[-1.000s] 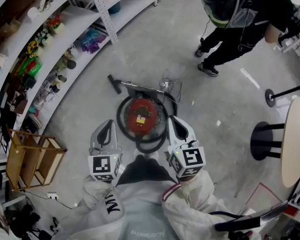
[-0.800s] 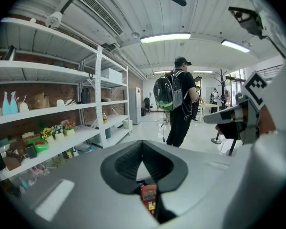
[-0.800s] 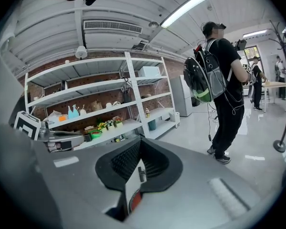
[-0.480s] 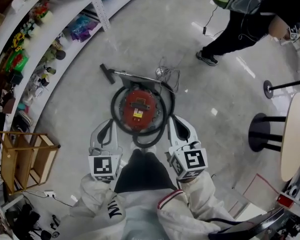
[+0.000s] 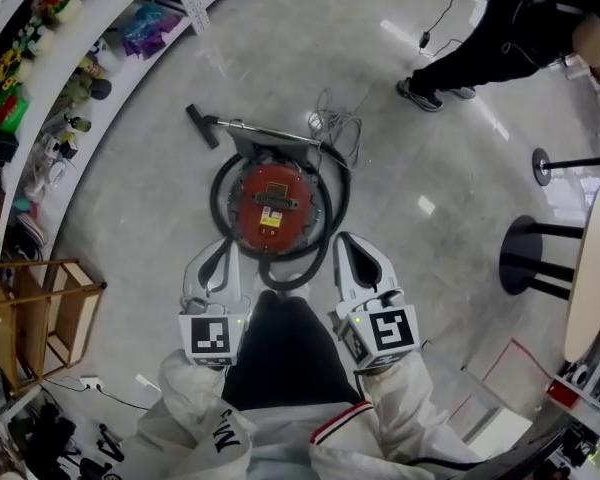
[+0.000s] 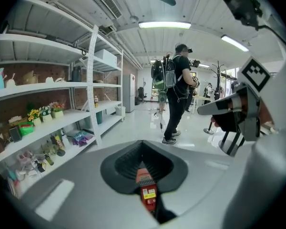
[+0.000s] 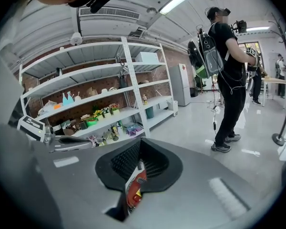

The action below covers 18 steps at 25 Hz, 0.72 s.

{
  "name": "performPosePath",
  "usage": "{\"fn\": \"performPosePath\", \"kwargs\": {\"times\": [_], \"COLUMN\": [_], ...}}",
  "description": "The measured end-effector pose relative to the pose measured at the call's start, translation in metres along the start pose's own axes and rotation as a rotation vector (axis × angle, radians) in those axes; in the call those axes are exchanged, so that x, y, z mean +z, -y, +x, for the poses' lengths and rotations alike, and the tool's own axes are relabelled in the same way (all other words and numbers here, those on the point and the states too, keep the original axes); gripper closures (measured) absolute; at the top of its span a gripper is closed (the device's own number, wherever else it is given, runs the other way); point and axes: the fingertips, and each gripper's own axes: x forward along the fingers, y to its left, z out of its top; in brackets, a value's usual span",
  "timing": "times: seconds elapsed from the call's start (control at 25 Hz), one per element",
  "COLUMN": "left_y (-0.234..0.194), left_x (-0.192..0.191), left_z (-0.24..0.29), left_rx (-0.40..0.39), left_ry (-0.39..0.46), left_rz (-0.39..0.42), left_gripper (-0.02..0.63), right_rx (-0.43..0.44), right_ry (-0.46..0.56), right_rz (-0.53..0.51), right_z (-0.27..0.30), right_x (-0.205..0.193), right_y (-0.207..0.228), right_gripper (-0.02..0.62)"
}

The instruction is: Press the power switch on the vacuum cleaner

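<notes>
The red round vacuum cleaner (image 5: 270, 206) stands on the grey floor, ringed by its black hose (image 5: 335, 208). Its metal wand and black nozzle (image 5: 202, 125) lie just beyond it. My left gripper (image 5: 218, 254) hangs near the vacuum's near-left edge and my right gripper (image 5: 347, 242) near its near-right edge, both above the floor and apart from it. Both look shut with nothing held. In the left gripper view the left gripper (image 6: 143, 149) shows a strip of the red vacuum (image 6: 147, 190) through its slit. The right gripper (image 7: 139, 144) shows the same red vacuum (image 7: 134, 187).
White shelves (image 5: 90, 58) with toys curve along the left. A wooden crate (image 5: 40, 313) sits at lower left. A loose cable (image 5: 335, 128) lies past the vacuum. A person in black (image 5: 500, 38) stands far right, near a stanchion base (image 5: 543, 166), a black pedestal (image 5: 525, 258) and a round table (image 5: 595, 268).
The view has shifted, so the vacuum sits higher in the frame and the grippers lower. The person in black has moved toward the top right corner. Both grippers keep their pose.
</notes>
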Motion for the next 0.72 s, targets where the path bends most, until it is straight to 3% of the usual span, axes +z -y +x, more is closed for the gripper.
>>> {"fn": "performPosePath", "kwargs": {"times": [0.72], "left_y": [0.034], "left_x": [-0.094], "left_z": [0.049], "left_rx": [-0.088], "left_ry": [-0.094], "left_rz": [0.036], "left_gripper": [0.606], "right_rx": [-0.04], "right_ry": [-0.085], "right_rz": [0.038], "right_z": [0.025], "right_x": [-0.091], "right_y": [0.029], "right_gripper": [0.595]}}
